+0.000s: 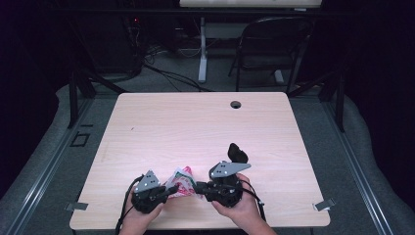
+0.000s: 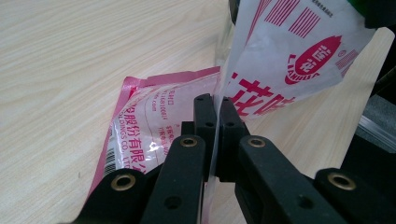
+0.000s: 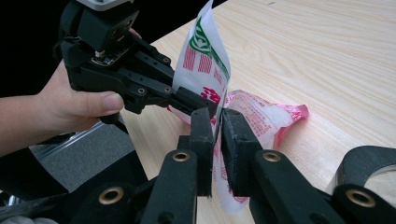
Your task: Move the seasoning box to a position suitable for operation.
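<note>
Plastic bag, two hand-held grippers

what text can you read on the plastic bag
"LIANHUA", as best I can tell, white letters in the red oval logo on the bag, left gripper view.
"DINGS CO. LTD", a partly cut line along the lower panel by the barcode.
Large red Chinese characters on the bag: cut off, not readable.
Small red print and barcode digits: too small.
</note>
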Available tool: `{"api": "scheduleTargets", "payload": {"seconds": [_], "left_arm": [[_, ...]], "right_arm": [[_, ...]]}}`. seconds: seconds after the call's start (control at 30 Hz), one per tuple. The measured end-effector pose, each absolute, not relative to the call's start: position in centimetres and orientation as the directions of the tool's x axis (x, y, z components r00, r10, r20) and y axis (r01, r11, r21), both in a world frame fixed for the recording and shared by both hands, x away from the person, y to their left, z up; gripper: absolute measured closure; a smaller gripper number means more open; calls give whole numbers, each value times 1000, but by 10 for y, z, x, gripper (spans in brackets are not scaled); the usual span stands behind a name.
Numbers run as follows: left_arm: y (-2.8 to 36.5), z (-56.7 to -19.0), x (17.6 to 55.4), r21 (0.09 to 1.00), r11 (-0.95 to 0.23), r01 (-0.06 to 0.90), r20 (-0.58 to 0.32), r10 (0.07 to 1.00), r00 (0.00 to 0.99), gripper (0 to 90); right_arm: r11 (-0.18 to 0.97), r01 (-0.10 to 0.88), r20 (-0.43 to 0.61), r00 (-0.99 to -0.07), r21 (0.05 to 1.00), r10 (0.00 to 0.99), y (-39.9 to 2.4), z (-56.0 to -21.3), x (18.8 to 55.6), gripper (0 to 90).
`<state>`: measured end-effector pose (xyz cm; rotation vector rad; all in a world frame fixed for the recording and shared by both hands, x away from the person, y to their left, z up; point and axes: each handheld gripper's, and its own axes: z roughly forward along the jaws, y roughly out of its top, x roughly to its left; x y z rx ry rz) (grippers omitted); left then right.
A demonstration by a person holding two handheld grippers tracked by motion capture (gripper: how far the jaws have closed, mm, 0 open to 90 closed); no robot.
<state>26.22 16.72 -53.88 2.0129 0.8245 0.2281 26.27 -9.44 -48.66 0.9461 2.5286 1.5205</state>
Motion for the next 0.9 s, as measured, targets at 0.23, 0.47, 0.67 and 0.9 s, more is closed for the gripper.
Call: {"api": "scheduleTargets", "payload": {"seconds": [0.23,0.47,0.67,0.9], "left_arm": [[167,-539,262,813,-361,457,-149,630,762,900],[167,-539,262,813,-352,464,-158,634,757,900],[167,-539,262,814,-359,457,-150,630,762,900],[167,-539,262,815,-362,453,-148,626,766,900]], "right_arm": [[346,476,256,-814,809,522,-92,-488,264,833],[363,490,262,-811,793,523,-86,-492,268,824],[361,499,267,-805,788,529,-87,-491,271,855],[366,506,270,-802,781,533,-88,-491,272,900]]}}
